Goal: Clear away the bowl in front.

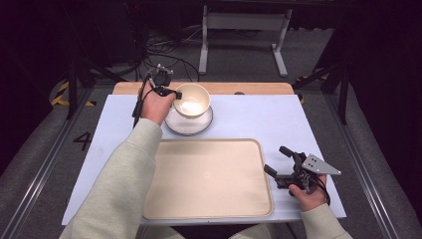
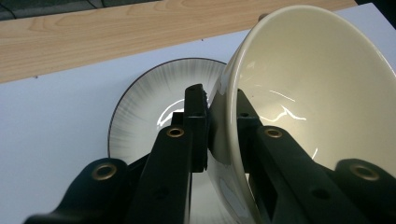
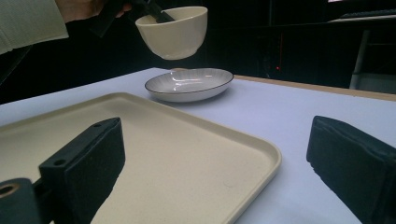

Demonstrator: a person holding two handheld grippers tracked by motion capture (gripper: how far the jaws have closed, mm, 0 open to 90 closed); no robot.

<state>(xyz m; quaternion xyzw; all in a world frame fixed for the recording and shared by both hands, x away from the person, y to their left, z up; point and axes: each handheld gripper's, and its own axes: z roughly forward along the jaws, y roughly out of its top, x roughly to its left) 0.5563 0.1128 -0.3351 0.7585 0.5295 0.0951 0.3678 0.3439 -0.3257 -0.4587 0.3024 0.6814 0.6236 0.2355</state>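
My left hand-held gripper (image 1: 171,93) is clamped on the cream bowl's (image 1: 192,100) rim, one jaw inside, one outside. I see the bowl lifted, tilted, just above the grey plate (image 3: 189,84) near the counter's (image 1: 259,119) far edge. My right hand-held gripper (image 1: 276,160) gapes wide and empty beside the tray's (image 1: 206,179) right edge.

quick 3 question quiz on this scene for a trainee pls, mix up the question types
1. True or false: the bowl rests on the plate.
2. How does the left gripper hold the bowl? A) both jaws outside it B) one jaw inside the rim, one outside C) from beneath
3. Which gripper hangs open near the tray?

Key:
1. False; it hangs clear above the plate.
2. B
3. The right gripper.
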